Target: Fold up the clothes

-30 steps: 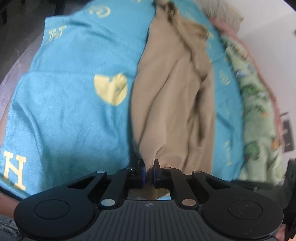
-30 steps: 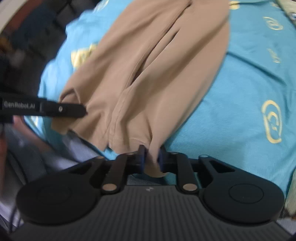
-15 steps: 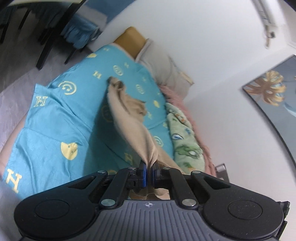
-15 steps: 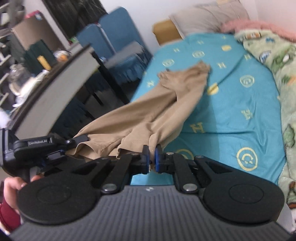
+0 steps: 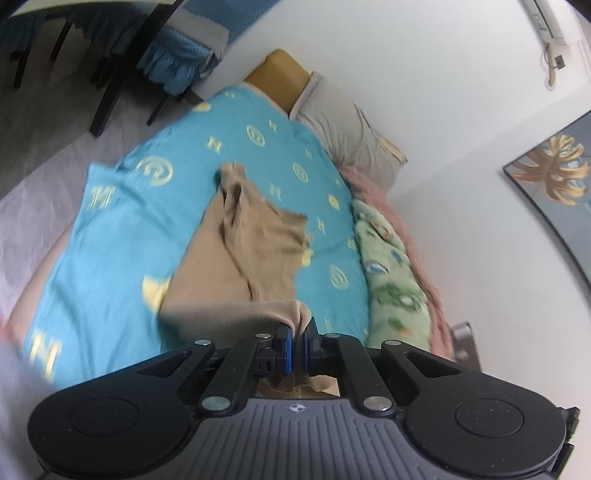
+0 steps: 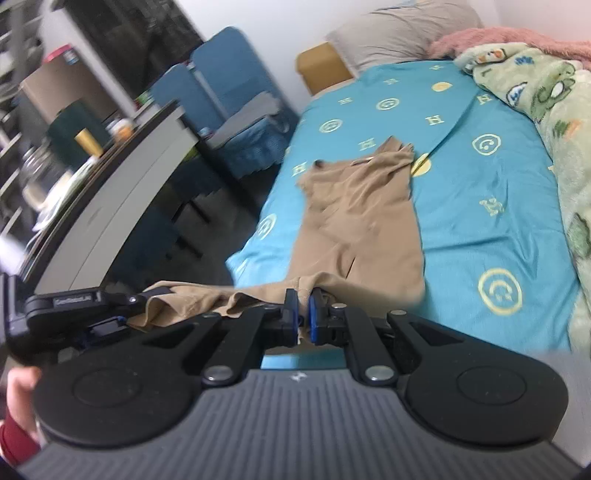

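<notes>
The tan trousers [image 6: 362, 221] lie spread lengthwise on the bed's turquoise sheet [image 6: 491, 206], their near edge lifted off it. The left gripper [image 5: 298, 341] has its jaws pinching one corner of that edge, and the right gripper [image 6: 303, 317] has its jaws pinching the other. A green blanket [image 5: 391, 273] lies along the sheet's far side, with a grey pillow [image 5: 343, 133] at the head.

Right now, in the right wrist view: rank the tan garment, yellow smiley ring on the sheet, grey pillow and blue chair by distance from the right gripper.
1. Tan garment: clamped in the right gripper, stretching ahead.
2. Yellow smiley ring on the turquoise sheet: right, on the bed's near end.
3. Blue chair: left, beside the bed.
4. Grey pillow: at the bed's far end, by the wall.

Chair and pillow are close; this order is tentative.
</notes>
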### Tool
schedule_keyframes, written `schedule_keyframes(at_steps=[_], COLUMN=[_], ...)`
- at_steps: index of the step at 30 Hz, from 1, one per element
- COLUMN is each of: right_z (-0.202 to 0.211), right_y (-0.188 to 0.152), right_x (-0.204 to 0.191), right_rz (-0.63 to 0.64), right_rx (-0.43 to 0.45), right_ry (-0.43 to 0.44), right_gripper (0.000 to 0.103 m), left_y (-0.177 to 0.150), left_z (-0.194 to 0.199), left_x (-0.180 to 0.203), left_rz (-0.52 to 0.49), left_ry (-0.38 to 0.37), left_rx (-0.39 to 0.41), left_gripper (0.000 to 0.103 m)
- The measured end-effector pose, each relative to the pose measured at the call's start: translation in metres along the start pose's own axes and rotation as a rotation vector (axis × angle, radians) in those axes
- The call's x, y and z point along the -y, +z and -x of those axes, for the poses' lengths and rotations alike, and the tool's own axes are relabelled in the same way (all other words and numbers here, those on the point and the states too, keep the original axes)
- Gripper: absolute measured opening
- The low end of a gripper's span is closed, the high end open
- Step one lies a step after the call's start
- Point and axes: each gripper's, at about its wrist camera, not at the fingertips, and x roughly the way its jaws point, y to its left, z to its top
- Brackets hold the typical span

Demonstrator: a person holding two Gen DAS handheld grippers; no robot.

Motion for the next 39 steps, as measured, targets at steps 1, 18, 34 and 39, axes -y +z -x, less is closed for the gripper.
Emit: schedule_keyframes(at_steps=[1, 18, 34, 39], right_z=[-0.013, -0.247, -0.229, -0.183], right_y=[0.008, 0.047, 0.033, 0.024], right_x=[0.004, 0.088, 0.076, 0.051], right_rz=[-0.012, 0.018, 0.071, 0.143], right_rx=[0.007, 0.012, 0.132, 0.240], right_ry=[-0.013, -0.273, -0.308, -0.304], right_gripper=[0.009, 0.009, 0.012, 0.057], left_y=[0.012, 0.060, 0.025, 0.006], left_z=[-0.015, -0.264, -0.249, -0.204], left_x=[0.003, -0.038, -0.009, 0.018], left_rz=[-0.015, -0.377, -0.582, -0.662], left_ry=[0.015, 0.324, 0.423, 0.401], left_rx=[0.010, 0.063, 0.107, 0.175], left_gripper=[0.006, 0.007, 0.077, 0.090])
